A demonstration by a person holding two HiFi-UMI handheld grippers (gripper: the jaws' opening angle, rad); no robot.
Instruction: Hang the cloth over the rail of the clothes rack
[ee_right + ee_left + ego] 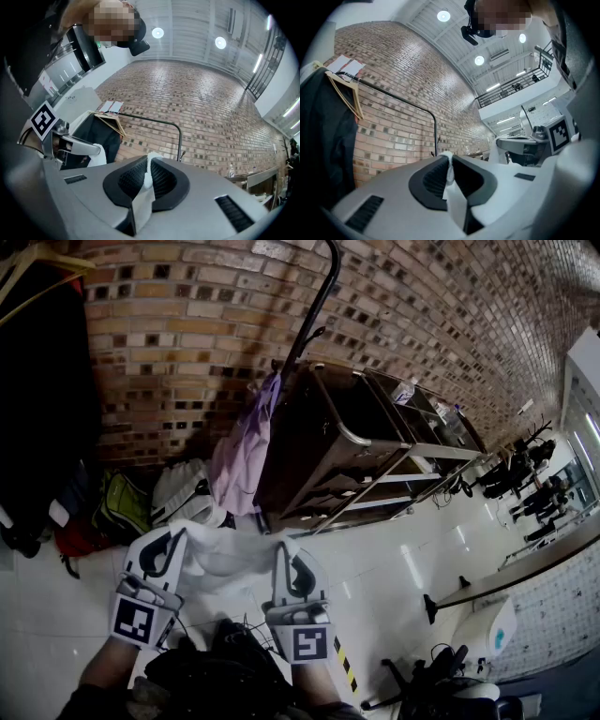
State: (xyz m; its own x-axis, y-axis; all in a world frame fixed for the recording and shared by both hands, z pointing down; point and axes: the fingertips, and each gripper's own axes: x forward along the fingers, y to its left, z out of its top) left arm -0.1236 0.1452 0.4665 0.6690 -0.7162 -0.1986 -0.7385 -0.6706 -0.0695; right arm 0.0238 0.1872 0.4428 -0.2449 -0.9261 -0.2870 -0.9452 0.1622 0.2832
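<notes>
A white cloth hangs stretched between my two grippers, low in the head view. My left gripper is shut on its left edge, and the hem shows pinched between the ribbed pads. My right gripper is shut on the right edge, with a fold of cloth squeezed between its pads. The clothes rack's black rail runs along the brick wall ahead and bends down at its end. Both grippers are short of the rail and below it. Its upright rises at the top of the head view.
A dark coat on a wooden hanger fills the rail's left end. A lilac garment hangs by the upright, beside a metal trolley. A green bag and a white bag lie on the floor below the wall.
</notes>
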